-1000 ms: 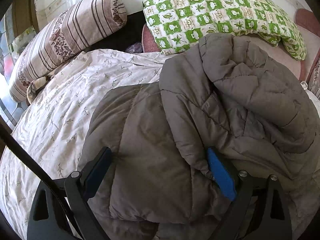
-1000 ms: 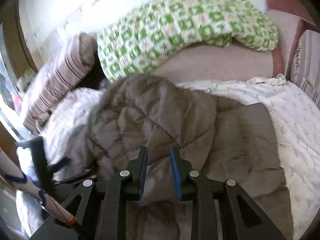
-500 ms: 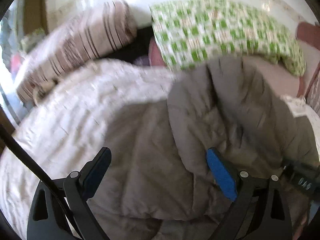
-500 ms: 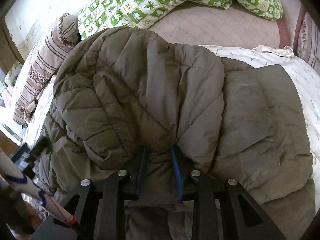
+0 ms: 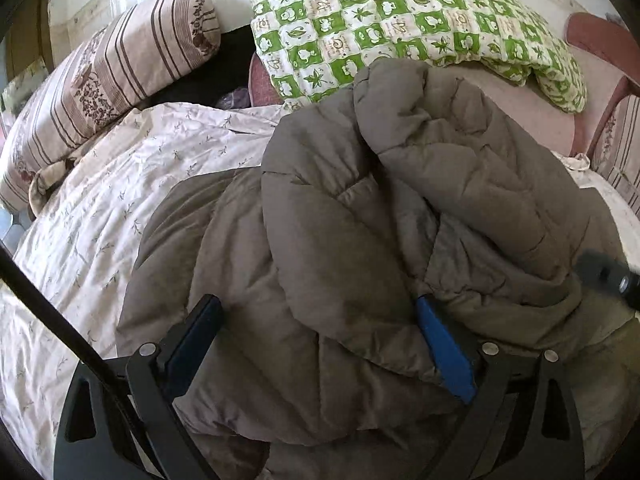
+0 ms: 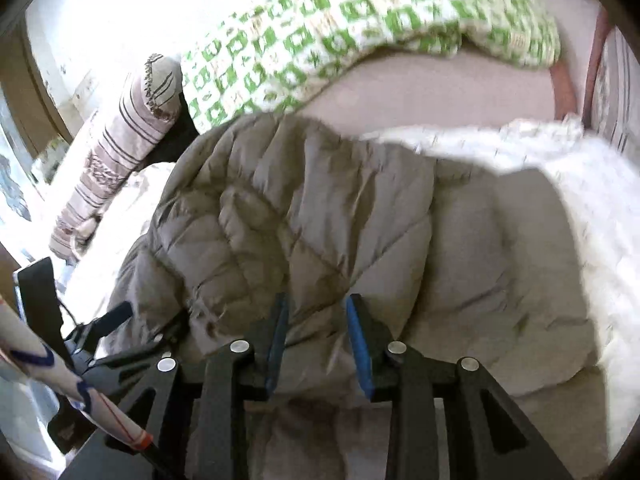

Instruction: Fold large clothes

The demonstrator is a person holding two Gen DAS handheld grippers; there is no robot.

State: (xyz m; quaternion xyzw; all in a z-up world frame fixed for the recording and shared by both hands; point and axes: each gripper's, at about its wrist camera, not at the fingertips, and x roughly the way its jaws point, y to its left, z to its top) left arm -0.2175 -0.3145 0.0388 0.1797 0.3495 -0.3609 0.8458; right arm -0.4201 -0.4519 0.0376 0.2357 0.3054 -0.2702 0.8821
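Observation:
A large grey-brown quilted puffer jacket [image 5: 360, 240] lies bunched on the bed, one padded part folded over the rest; it also shows in the right wrist view [image 6: 300, 208]. My left gripper [image 5: 316, 320] is open, its blue-padded fingers spread wide over the jacket's near part. My right gripper [image 6: 316, 320] has its fingers partly apart with a fold of the jacket between them; the view is blurred. The right gripper's tip [image 5: 608, 276] shows at the right edge of the left wrist view.
A white floral sheet [image 5: 100, 232] covers the bed to the left. A striped bolster pillow [image 5: 104, 80] and a green checked quilt [image 5: 400, 28] lie at the head. A wooden bed frame [image 5: 600, 40] stands at the right.
The right gripper's fingers have spread a little wider and its view has pulled back and up. The left gripper stays open over the jacket.

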